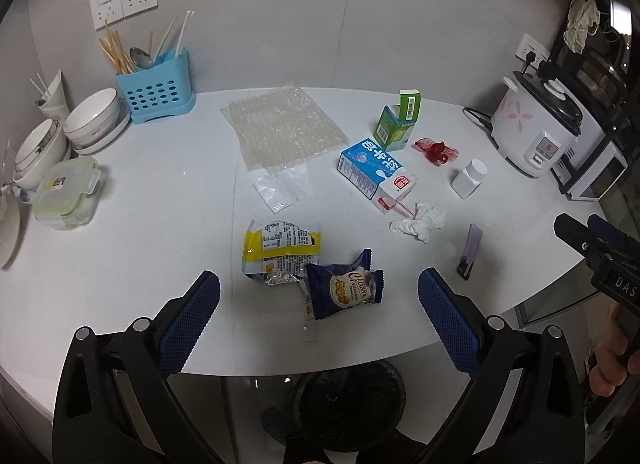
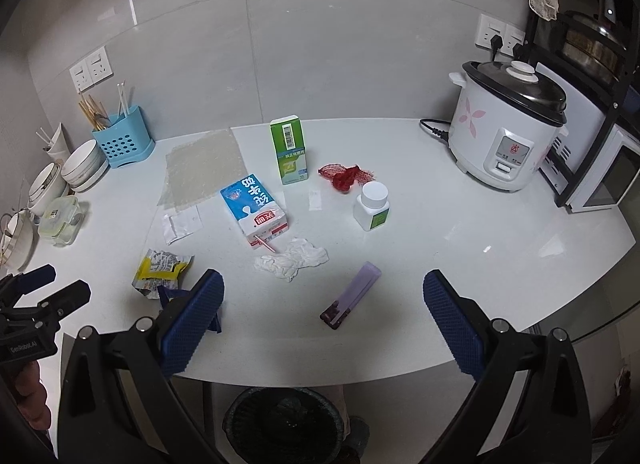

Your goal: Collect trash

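White desk (image 1: 120, 232) strewn with trash: purple wrapper (image 1: 346, 290) and yellow wrapper (image 1: 280, 242) near edge, tissue (image 2: 292, 258) and milk carton (image 2: 256, 206) mid-desk, green box (image 2: 290, 152) farther back. Bin (image 2: 286, 424) on floor below near edge. Left gripper (image 1: 318, 290) and right gripper (image 2: 322, 300) hover, fingers apart, holding nothing.

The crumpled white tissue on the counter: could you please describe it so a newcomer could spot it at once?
Start at the blue-and-white milk carton lying mid-counter. At its straw end lies the tissue: the only soft, wrinkled white wad, unlike the upright white bottle.
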`<state>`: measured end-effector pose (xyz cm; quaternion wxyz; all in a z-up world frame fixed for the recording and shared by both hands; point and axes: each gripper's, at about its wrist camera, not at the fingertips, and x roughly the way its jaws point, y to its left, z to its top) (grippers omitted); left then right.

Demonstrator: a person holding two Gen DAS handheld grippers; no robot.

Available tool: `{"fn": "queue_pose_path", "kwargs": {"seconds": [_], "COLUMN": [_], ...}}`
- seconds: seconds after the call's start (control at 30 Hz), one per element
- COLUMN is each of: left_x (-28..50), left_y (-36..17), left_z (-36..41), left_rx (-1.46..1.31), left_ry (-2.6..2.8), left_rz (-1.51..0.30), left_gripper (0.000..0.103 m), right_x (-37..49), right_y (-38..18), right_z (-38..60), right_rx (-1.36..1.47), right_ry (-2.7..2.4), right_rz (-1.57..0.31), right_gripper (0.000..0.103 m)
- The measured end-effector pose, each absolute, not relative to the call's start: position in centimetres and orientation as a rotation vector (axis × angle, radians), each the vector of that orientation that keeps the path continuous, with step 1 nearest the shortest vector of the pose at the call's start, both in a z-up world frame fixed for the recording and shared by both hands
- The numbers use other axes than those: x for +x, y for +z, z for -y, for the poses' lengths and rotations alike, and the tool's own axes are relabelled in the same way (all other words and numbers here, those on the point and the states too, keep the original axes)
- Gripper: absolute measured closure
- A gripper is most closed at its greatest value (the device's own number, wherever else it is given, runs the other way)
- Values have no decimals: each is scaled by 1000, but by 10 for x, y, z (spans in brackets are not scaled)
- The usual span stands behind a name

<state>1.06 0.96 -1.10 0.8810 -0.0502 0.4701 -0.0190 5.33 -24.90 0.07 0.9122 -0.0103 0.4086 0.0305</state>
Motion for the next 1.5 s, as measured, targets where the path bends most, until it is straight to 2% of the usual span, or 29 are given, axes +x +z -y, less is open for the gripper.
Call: {"fn": "queue_pose_path", "kwargs": {"seconds": [0.5, 1.2, 1.37, 1.5], "left_x": [28, 60, 68, 73], "left_y": [-70, -152, -160, -164], "left_z": [8, 44, 51, 55], "left_rx": [-220, -206, -187, -178], "left_ry": [70, 220, 250, 275], "left_rz": [-1061, -1145, -1162, -1184], "left_gripper": [6, 6, 7, 14], "right_x": [133, 222, 237, 248], "right_y": [-31, -101, -110, -115], "right_z": [284, 313, 313, 312], "right_rx": [-85, -145, -152, -155], "right_ry": [201, 287, 292, 293], "right_rz": [-865, -952, -965, -975], "right_gripper": [8, 8, 8, 11]}}
